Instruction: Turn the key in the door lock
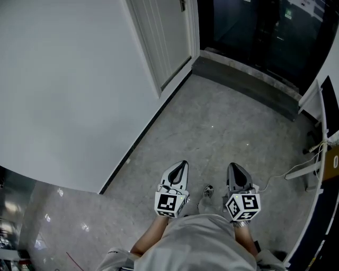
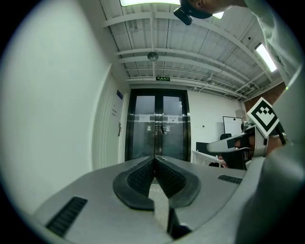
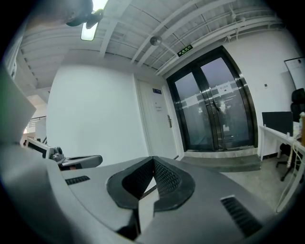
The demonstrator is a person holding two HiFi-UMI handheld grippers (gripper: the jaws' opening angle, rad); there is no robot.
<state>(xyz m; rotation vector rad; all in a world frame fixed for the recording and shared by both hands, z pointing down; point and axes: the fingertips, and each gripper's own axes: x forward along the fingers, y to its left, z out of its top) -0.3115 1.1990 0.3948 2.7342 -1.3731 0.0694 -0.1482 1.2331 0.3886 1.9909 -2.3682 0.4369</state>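
left gripper (image 2: 155,158): closed, empty | right gripper (image 3: 153,158): closed, empty | white door (image 3: 159,125): far left, well apart; lock, key too small to tell | risk: still-closed jaws knock key instead of gripping

Light comes from overhead: a ceiling panel (image 2: 150,2) glares white above the left claw (image 2: 155,160), a strip light (image 2: 266,57) burns up to its right, and another lamp (image 3: 90,29) blows out high left of the right claw (image 3: 153,160). The white wall (image 1: 69,79) left of both claws is bright and flat; the glass doors (image 3: 214,109) ahead stay dark. Small glints dot the floor (image 1: 222,106) in front. Both gripper views bulge, black at the corners, with the nearest claw bodies soft.
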